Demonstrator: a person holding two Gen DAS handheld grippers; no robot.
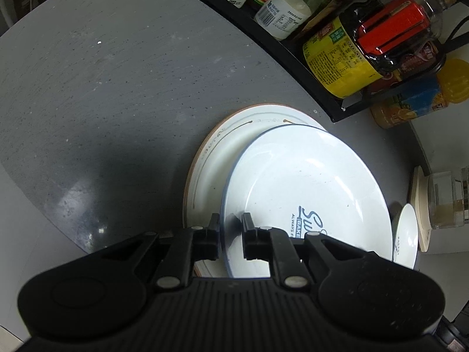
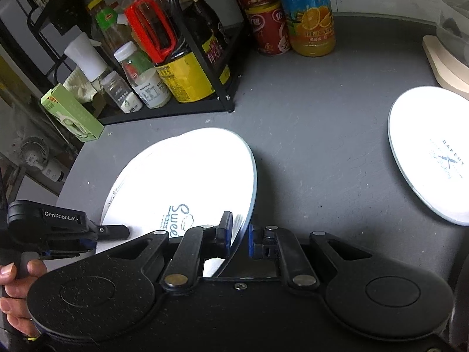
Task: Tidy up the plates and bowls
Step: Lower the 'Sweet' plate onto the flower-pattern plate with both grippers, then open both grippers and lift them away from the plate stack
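Note:
A white plate with a blue rim and "Sweet" lettering lies offset over a larger brown-rimmed plate on the grey round table. Whether the two touch I cannot tell. My left gripper is shut on the blue-rimmed plate's near left rim, one finger above and one below. In the right wrist view it shows at the left edge as the left gripper. My right gripper is shut on the same plate's right rim. A smaller white "Bakery" plate lies apart to the right.
A black wire rack of sauce bottles stands behind the plates. Beside it are red cans and an orange juice bottle. A pale wooden board under a glass jar sits far right, a green box far left. A person's hand grips the left handle.

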